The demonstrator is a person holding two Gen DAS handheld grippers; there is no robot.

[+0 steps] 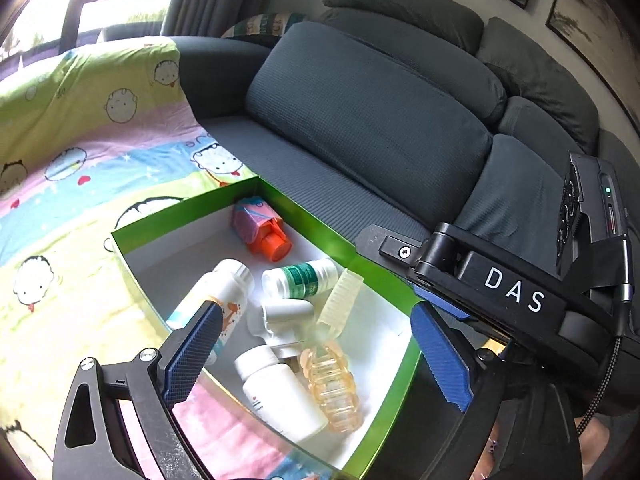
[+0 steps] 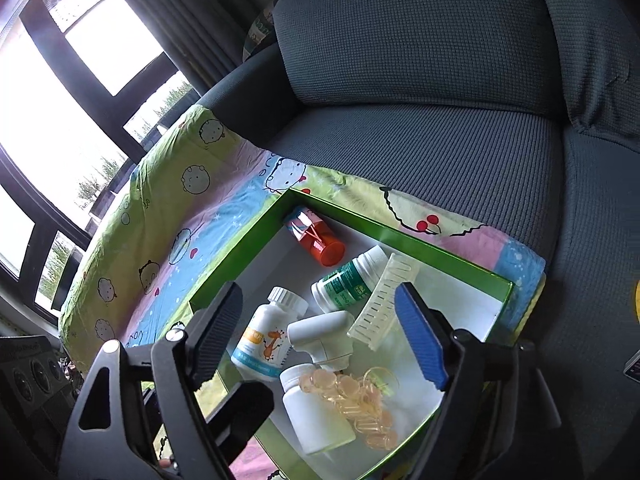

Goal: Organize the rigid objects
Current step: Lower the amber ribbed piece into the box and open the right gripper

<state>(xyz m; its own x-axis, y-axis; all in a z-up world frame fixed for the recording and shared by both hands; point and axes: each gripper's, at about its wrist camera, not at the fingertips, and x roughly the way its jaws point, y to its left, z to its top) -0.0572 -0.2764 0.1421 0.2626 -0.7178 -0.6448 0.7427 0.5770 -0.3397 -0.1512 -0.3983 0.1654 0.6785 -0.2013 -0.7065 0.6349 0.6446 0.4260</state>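
Observation:
A green box [image 1: 304, 210] [image 2: 248, 240] with a white inside lies on a cartoon blanket. In it lie an orange-capped bottle [image 1: 268, 236] [image 2: 320, 242], a green-label bottle [image 1: 300, 278] [image 2: 348, 284], a giraffe-label bottle [image 1: 224, 300] [image 2: 266, 336], a plain white bottle [image 1: 280, 392] [image 2: 316, 416], a white nozzle piece [image 1: 280, 316] [image 2: 320, 334], a pale comb [image 1: 340, 300] [image 2: 384, 300] and an amber hair claw [image 1: 332, 384] [image 2: 360, 404]. My left gripper [image 1: 316, 356] is open and empty above the box. My right gripper [image 2: 320, 336] is open and empty above it too; its body [image 1: 500, 280] shows in the left wrist view.
The blanket [image 1: 80, 160] [image 2: 160, 220] covers the seat of a dark grey sofa [image 1: 380, 120] [image 2: 440, 80]. Back cushions rise behind the box. Bright windows [image 2: 60, 120] stand at the left.

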